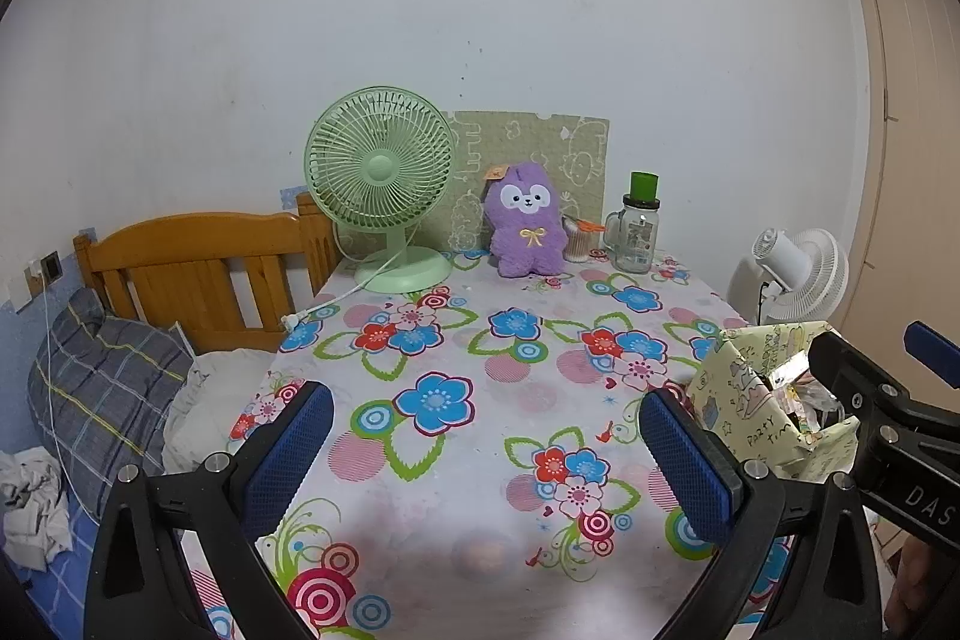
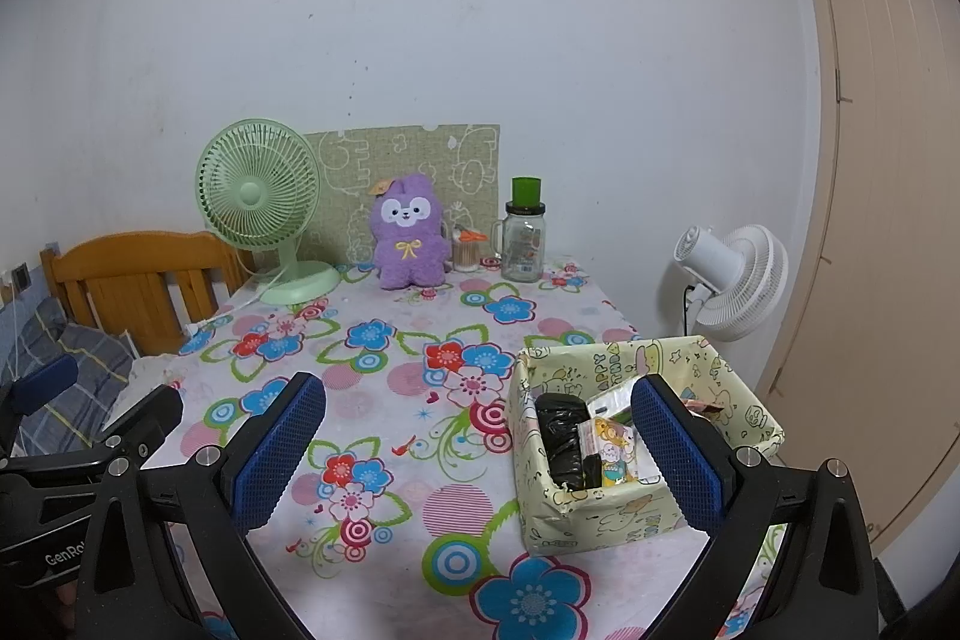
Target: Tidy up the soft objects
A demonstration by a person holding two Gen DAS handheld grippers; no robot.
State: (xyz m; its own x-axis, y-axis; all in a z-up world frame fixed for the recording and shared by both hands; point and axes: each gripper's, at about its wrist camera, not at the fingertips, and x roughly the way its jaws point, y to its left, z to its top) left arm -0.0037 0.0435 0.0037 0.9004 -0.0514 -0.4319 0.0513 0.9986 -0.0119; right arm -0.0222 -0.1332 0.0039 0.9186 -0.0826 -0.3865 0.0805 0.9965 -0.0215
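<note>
A purple plush toy stands upright at the far edge of the flowered table, against a green puzzle board; it also shows in the right wrist view. A yellow paper-wrapped box holding packets and a black bag sits at the table's right front; its corner shows in the left wrist view. My left gripper is open and empty above the table's near part. My right gripper is open and empty, its right finger over the box's near side.
A green desk fan stands left of the plush, its cord trailing off the table edge. A glass jar with green lid and a cup of cotton swabs stand to the right. A bed with wooden headboard lies left; a white fan stands right.
</note>
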